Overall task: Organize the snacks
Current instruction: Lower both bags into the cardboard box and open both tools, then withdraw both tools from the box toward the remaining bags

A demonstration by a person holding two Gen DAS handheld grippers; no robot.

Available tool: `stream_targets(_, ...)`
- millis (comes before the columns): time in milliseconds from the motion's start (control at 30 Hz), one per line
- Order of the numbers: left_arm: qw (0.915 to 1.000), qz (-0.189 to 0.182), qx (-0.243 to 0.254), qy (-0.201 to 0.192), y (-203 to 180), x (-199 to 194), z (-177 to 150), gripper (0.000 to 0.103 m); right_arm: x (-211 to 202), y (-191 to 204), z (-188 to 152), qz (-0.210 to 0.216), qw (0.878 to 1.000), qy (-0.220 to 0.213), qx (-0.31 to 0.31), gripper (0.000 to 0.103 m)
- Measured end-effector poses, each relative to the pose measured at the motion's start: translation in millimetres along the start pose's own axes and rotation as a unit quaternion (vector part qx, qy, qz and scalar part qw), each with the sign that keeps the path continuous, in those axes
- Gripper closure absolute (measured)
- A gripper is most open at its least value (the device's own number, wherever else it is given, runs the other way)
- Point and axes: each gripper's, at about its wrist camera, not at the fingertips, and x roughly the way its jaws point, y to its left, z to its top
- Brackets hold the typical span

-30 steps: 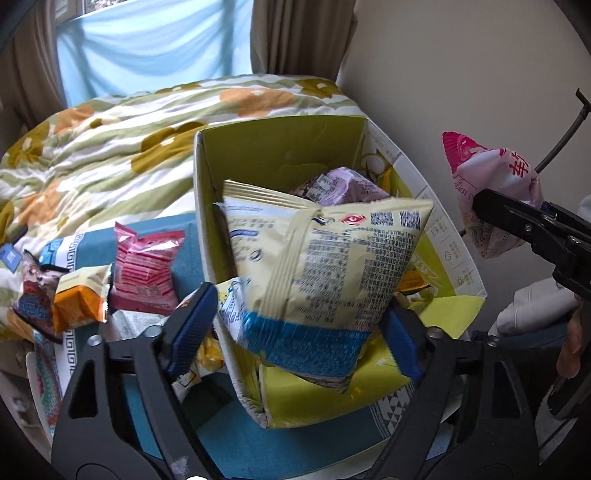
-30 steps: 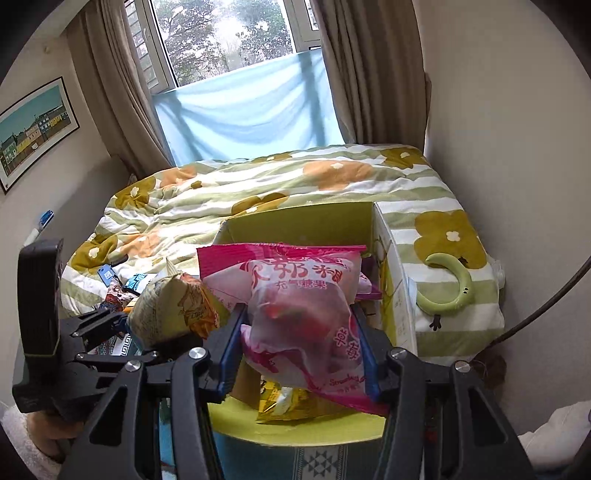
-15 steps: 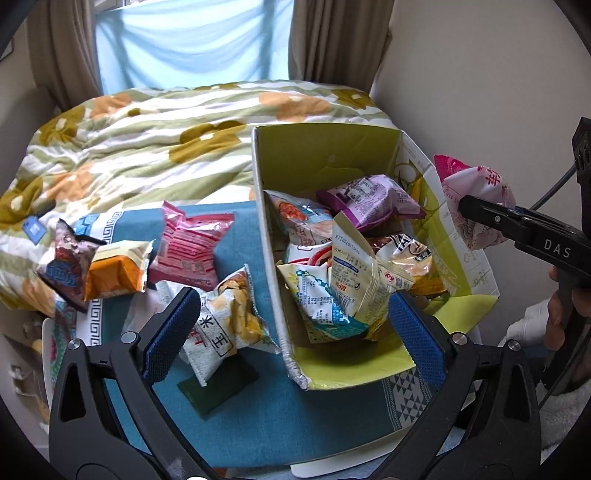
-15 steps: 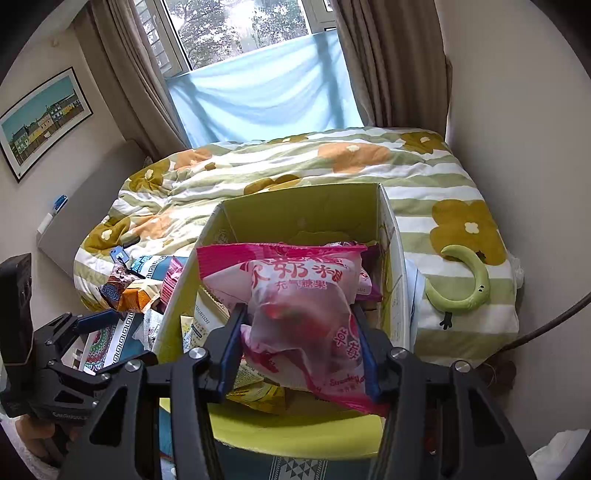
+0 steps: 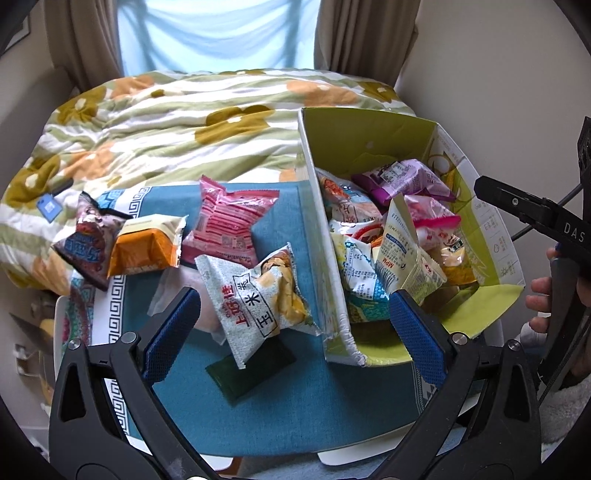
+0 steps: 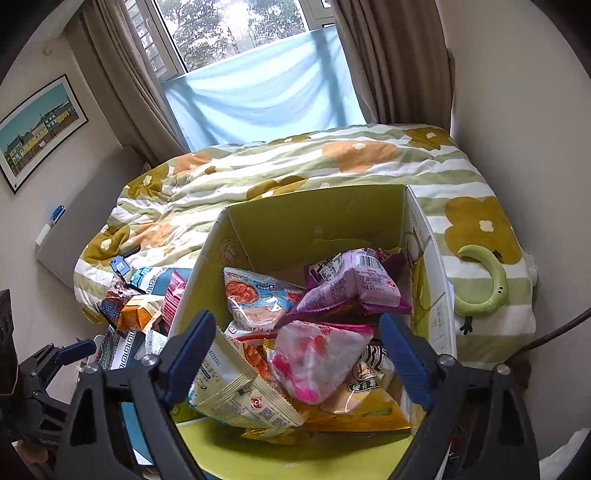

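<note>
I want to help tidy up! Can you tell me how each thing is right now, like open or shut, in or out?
Green cardboard box: open, partly filled.
Pink-and-white candy bag: sealed, released, in the box.
Purple snack pack: in the box.
White corn-snack bag: out, on the blue cloth.
Orange snack pack: out on the cloth.
Right tool: opening, gripping nothing.
Left tool: open, empty.

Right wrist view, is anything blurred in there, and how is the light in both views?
Right wrist view: the pink candy bag is motion-smeared between the opening jaws of the right gripper, which no longer touch it; the window glares. Left wrist view: sharp, soft daylight, bright curtain, edges bowed by the fisheye.
</note>
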Motion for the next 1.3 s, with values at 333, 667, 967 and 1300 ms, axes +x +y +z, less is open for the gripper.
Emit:
stream_targets(333,0.9997,-0.001,-0.022,-0.013,13,-13,-12,0.002,-12,0,-15,0.000,1.000,0.001,-0.009,0.002)
stream_targets(667,0.9937,0.053,-0.079,-0.060,46,-66,-39,0.002,-44,24,-11,0.001,0.998,-0.010,-0.058,0.002)
stream_targets(967,0.9840,0.087,-0.144,-0.057,98,-83,-82,0.002,-53,69,-25,0.020,0.992,-0.022,-0.119,0.002)
stream_targets(1300,0.9843,0.071,-0.146,-0.070,170,-79,-67,0.002,-36,123,-39,0.035,0.993,-0.012,-0.113,0.002)
